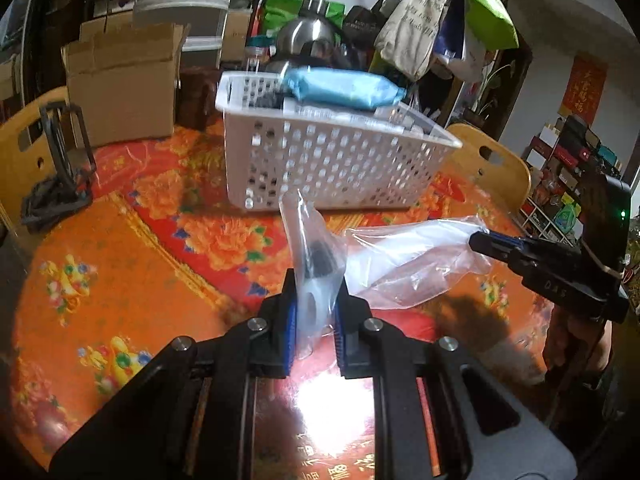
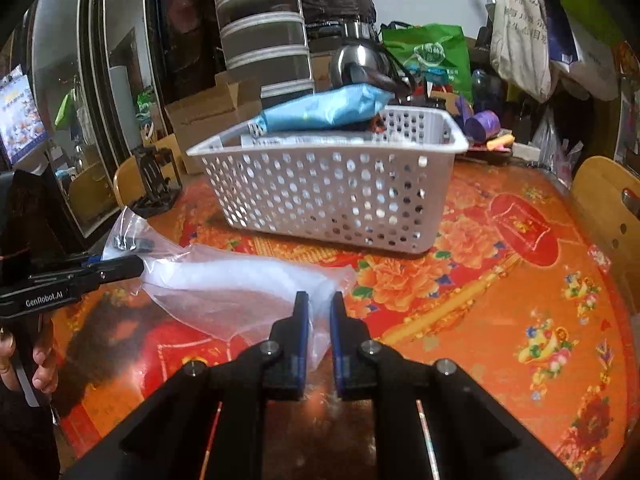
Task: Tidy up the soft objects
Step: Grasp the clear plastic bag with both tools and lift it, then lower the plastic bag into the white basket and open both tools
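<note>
A clear plastic bag [image 1: 408,264] [image 2: 224,280] is stretched between my two grippers, just above the floral tablecloth [image 1: 132,264]. My left gripper [image 1: 316,288] is shut on one end, where a small dark item [image 1: 320,260] shows inside the bag. My right gripper [image 2: 319,300] is shut on the other end. Each gripper also shows in the other's view: the right gripper [image 1: 476,240] from the left wrist, the left gripper [image 2: 138,266] from the right wrist. Beyond the bag stands a white perforated basket [image 1: 332,160] [image 2: 332,196], with a blue soft packet [image 1: 344,88] [image 2: 324,110] on top.
A cardboard box [image 1: 124,92] and a black stand [image 1: 60,160] sit at the table's far left. A steel kettle [image 1: 304,40] and hanging tote bags [image 1: 412,20] crowd the space behind the basket. Wooden chairs [image 1: 492,168] [image 2: 608,208] flank the table.
</note>
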`<action>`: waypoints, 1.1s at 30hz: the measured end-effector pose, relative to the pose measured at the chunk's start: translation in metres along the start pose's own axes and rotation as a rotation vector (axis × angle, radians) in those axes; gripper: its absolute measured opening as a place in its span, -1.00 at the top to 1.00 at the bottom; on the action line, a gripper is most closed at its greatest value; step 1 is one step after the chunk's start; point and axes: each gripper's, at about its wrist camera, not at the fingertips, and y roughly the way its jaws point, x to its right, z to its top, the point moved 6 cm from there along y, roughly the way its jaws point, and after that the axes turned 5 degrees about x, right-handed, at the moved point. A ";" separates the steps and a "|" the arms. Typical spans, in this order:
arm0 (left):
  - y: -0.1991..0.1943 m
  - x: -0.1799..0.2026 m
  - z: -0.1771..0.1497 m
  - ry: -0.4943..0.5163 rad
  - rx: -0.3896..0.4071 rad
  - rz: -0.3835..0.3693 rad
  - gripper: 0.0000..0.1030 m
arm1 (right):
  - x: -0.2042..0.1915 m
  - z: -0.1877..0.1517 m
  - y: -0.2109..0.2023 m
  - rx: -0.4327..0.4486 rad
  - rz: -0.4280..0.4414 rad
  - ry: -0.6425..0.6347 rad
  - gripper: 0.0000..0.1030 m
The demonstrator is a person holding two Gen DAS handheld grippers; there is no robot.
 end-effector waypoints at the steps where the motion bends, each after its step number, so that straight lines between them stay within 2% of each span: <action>1: -0.003 0.001 0.005 0.003 0.007 -0.002 0.74 | 0.000 0.004 -0.004 0.008 0.003 0.002 0.84; 6: -0.019 0.017 0.042 0.045 0.045 -0.008 0.74 | -0.001 0.038 -0.026 0.064 -0.005 -0.004 0.84; 15: -0.008 0.026 0.146 0.034 0.085 -0.034 0.74 | 0.021 0.130 -0.029 0.135 -0.028 -0.004 0.84; 21: 0.037 0.020 0.207 0.037 0.064 0.021 0.74 | 0.049 0.183 0.003 0.133 -0.080 0.003 0.84; 24: 0.069 0.012 0.225 0.022 0.025 0.036 0.74 | 0.061 0.195 0.025 0.103 -0.084 0.018 0.84; 30: 0.113 -0.004 0.236 0.003 -0.013 0.085 0.73 | 0.068 0.199 0.061 0.073 -0.106 -0.018 0.83; 32: 0.125 -0.010 0.230 -0.006 -0.032 0.113 0.47 | 0.069 0.199 0.070 0.058 -0.133 -0.035 0.77; 33: 0.134 -0.015 0.226 -0.003 -0.056 0.146 -0.05 | 0.070 0.197 0.074 0.051 -0.146 -0.036 0.71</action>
